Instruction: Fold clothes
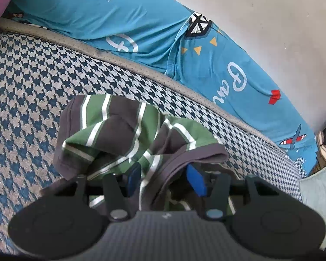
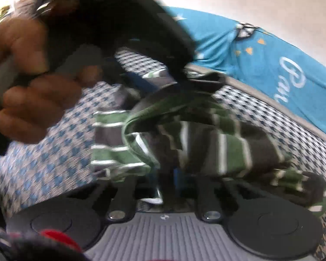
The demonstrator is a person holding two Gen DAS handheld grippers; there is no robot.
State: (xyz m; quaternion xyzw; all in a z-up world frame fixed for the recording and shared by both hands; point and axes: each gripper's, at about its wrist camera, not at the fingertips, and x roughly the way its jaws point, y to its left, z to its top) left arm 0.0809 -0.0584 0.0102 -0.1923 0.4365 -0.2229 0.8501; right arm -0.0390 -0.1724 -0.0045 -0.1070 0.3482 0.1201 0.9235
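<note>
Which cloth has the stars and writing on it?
The bright blue sheet along the wall. It has white stars and curly letters; the striped shirt in the left claw is green and grey, and the bed cover is checked.

Two matching hand-held tools. Left gripper: ribbed grey plastic body with a small white mark at its front edge, flanked by two round matte-black discs. Black linkage arms pinned by two silver round-head screws, one each side. Bright blue flat pads on the fingers. Right gripper: same grey ribbed body with a small round emblem, same black discs and silver screws, blue finger barely visible. Seen from the right wrist, blurred left hand wrapped around a pale grey handle under black housing.
</note>
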